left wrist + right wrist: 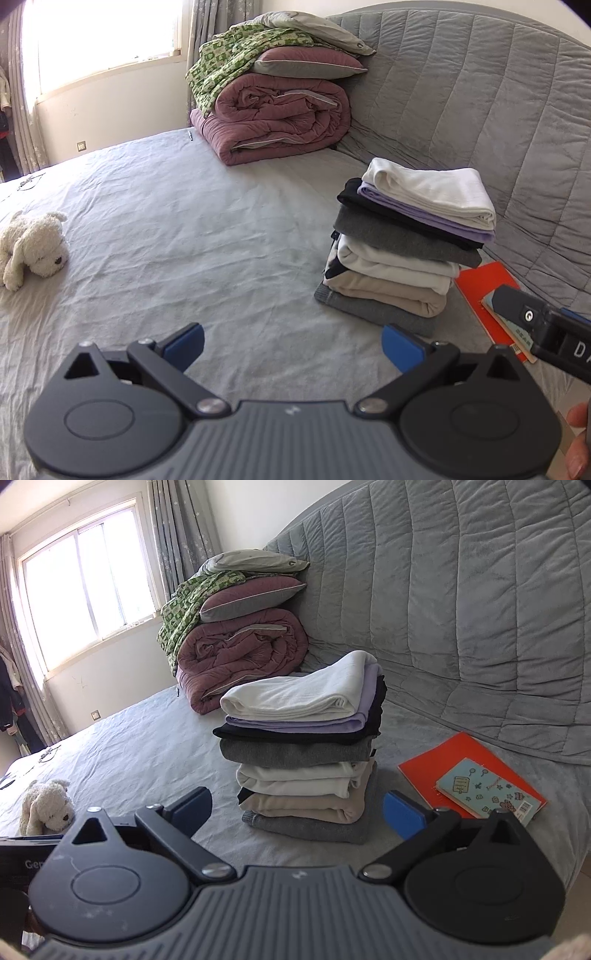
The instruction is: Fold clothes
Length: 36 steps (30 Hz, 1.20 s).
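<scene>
A stack (pixel 303 753) of folded clothes stands on the bed (pixel 166 229), close to the quilted grey headboard (pixel 461 609). From the top it runs white, lilac, black, dark grey, white, beige and grey at the bottom; the folds face outward and the layers lie roughly square, the upper ones shifted a little off the lower.

Just beside the stack, on its headboard side, lies an orange folder (pixel 436 764) with a pale blue notebook (pixel 487 786) on top; the notebook shows cartoon drawings and a barcode, its print too small to read. Beyond the stack sits a rolled maroon quilt (pixel 280 114) under pillows. Well apart from the stack lies a white plush dog (pixel 33 247).

The left gripper (pixel 291 349) is spread wide and empty over bare sheet near the stack. The right gripper (pixel 297 814) is likewise wide apart and empty, facing the stack's base. Its side shows the letter "D" in the left view.
</scene>
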Available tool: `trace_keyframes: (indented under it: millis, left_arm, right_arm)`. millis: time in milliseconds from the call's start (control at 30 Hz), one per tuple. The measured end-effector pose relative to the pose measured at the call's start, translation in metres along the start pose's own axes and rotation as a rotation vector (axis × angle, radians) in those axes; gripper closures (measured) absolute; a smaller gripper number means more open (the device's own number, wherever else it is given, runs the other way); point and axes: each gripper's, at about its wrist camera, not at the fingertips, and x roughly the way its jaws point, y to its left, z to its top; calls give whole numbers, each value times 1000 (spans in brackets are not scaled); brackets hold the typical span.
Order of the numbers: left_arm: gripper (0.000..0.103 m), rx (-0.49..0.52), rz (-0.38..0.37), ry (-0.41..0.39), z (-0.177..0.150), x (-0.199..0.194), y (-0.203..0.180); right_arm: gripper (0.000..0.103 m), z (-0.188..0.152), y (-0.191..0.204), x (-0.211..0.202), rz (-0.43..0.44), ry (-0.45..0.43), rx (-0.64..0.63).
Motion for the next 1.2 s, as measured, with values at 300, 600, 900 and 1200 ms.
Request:
trace_keyframes:
  millis: [300, 600, 900, 1200]
  left_arm:
    - [1, 13, 3, 29, -12, 0, 3]
    - [1, 16, -29, 46, -31, 2, 15]
    - [1, 11, -26, 73, -44, 10, 37]
    - [1, 16, -11, 84, -46, 13, 38]
  right_arm:
    - [0, -11, 9, -2, -40, 40, -44]
    - [0, -29, 12, 2, -70, 85, -23]
    - [0, -46, 26, 14, -97, 145, -31]
    - [0, -45, 31, 7, -121, 137, -40]
